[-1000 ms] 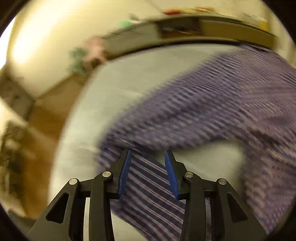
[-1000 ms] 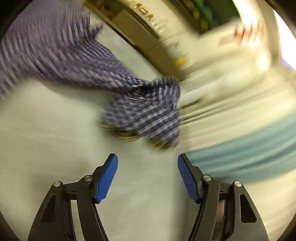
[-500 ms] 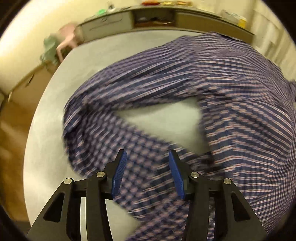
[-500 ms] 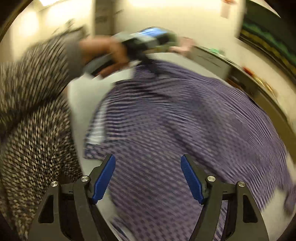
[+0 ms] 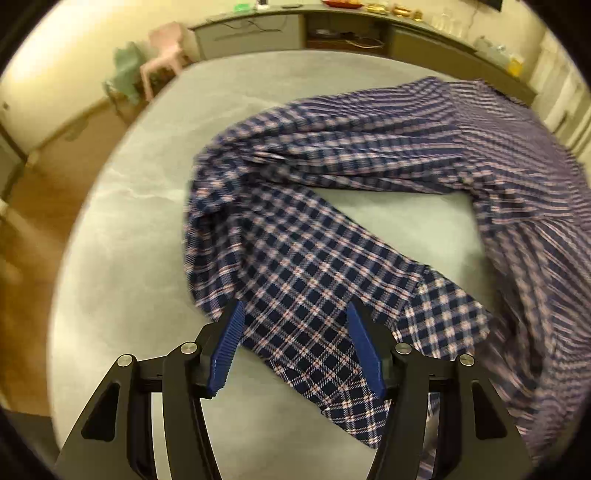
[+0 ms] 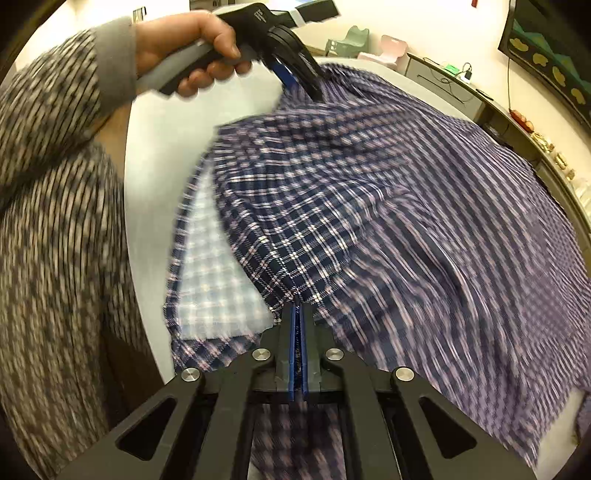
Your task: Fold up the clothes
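Note:
A navy, white and pink plaid shirt [image 5: 369, 155] lies spread on the pale grey surface [image 5: 147, 229]. One sleeve [image 5: 295, 266] runs toward my left gripper [image 5: 295, 310]. Its jaws are opening, and the sleeve lies loose below and between the blue pads [image 5: 225, 347], which do not press on it. In the right wrist view my right gripper [image 6: 298, 308] is shut on a fold of the shirt [image 6: 369, 221] at its near edge, beside the pale inner lining [image 6: 210, 266]. A hand holds the left gripper [image 6: 295, 74] over the shirt's far end.
A person's patterned sleeve and body [image 6: 55, 221] fill the left of the right wrist view, close to the surface's edge. A pink chair [image 5: 166, 48] and a long low cabinet [image 5: 303, 26] stand beyond the surface. Wooden floor [image 5: 26, 240] lies to the left.
My right gripper swung from open near the far cuff to the shirt's near edge and shut on it. My left gripper's jaws widened and the sleeve now lies flatter between them.

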The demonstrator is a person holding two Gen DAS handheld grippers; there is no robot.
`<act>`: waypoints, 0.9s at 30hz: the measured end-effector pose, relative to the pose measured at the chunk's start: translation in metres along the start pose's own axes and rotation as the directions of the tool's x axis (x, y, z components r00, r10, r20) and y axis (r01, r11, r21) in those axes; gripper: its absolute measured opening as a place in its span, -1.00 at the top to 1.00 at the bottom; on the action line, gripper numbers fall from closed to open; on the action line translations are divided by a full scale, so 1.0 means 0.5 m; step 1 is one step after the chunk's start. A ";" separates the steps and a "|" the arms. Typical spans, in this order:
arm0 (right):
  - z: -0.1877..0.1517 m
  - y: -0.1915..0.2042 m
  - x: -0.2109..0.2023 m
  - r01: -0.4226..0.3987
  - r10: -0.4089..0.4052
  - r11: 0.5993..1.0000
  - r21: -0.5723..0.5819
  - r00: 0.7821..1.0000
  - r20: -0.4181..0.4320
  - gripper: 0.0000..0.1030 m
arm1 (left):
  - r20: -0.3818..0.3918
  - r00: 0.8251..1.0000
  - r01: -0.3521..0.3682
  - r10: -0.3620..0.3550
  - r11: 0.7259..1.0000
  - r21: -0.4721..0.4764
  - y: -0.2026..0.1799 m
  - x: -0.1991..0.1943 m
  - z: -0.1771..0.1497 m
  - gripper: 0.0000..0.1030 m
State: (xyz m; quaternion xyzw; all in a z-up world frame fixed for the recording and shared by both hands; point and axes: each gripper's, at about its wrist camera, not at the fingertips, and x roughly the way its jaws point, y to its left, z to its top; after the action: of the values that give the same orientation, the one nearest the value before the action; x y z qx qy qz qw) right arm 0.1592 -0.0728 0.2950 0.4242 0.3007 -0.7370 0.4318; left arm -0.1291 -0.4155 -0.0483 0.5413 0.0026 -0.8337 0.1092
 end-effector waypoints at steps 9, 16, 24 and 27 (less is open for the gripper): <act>-0.169 -0.066 -0.180 -0.194 0.183 0.972 0.135 0.979 0.086 0.24 | 0.086 0.936 -0.340 0.341 0.940 -0.024 -0.002 -0.033 0.003 -0.16; -0.277 -0.302 -0.385 -0.111 -0.035 0.830 0.547 0.968 0.249 0.03 | 0.237 0.953 0.169 -0.189 0.980 0.101 -0.181 -0.167 -0.023 -0.16; -0.434 -0.262 -0.401 0.071 -0.063 0.689 0.721 0.997 -0.038 -0.04 | 0.059 0.979 0.147 -0.196 0.874 0.464 -0.418 -0.101 -0.081 -0.17; -0.427 -0.207 -0.393 0.119 -0.080 0.740 0.662 0.993 -0.088 -0.08 | 0.055 0.989 0.100 -0.140 0.883 0.459 -0.413 -0.079 -0.084 -0.30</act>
State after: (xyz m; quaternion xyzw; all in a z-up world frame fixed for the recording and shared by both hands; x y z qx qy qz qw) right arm 0.1973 0.2212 0.3787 0.5533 0.0516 -0.8060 0.2039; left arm -0.1138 -0.2019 -0.0533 0.5141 -0.1636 -0.8389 -0.0721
